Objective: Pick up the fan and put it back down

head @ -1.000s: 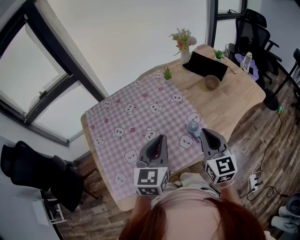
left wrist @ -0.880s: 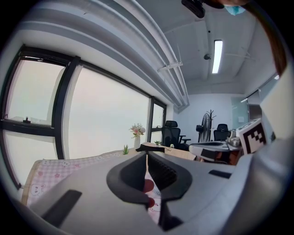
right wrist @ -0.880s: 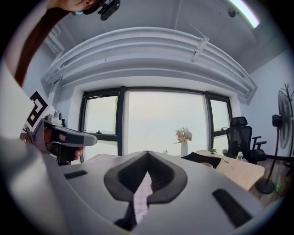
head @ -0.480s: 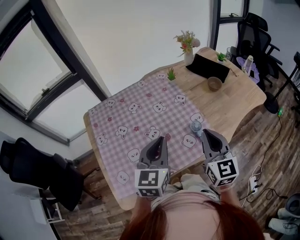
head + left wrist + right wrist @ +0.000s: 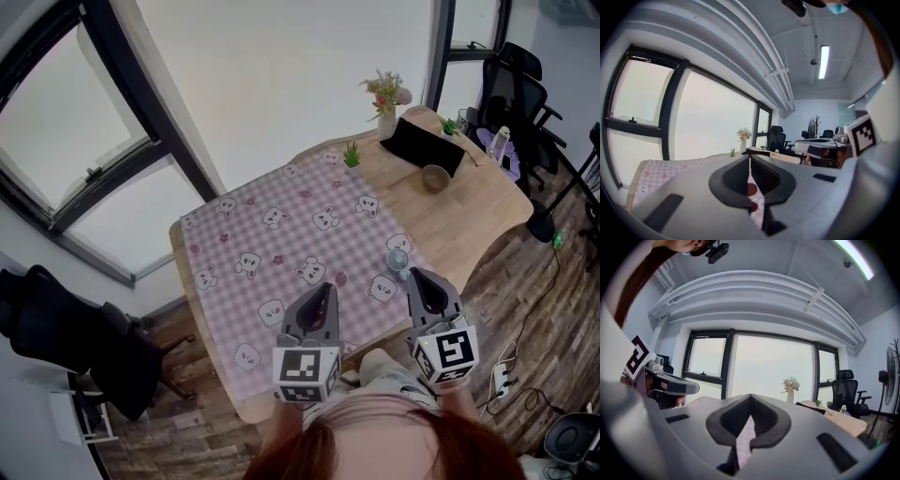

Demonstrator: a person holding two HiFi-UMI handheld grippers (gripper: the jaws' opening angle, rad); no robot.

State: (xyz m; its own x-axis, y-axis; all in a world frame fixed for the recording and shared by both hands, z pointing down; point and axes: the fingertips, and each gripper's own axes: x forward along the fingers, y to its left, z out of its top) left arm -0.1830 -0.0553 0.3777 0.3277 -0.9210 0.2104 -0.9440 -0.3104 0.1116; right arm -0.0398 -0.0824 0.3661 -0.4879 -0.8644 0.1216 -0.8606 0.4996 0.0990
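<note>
Both grippers sit a bit lower in the head view than a second ago, and the table (image 5: 473,211) has slid right in frame. The fan (image 5: 398,262) is unmoved on the cloth.

Fan: small, upright on the pink checked cloth (image 5: 281,239), at the cloth's near-right corner, close to the table's near edge.

Right gripper (image 5: 417,276): claw closed, tips together, nothing in it. It hangs over the near edge just beside the fan, not touching.

Left gripper (image 5: 324,289): claw also closed and empty, over the near edge of the cloth, well apart from the fan.

Far right corner of the table: flower vase (image 5: 387,120), black pad (image 5: 422,147), bowl (image 5: 434,177). A small green plant (image 5: 352,156) stands at the cloth's far corner.
</note>
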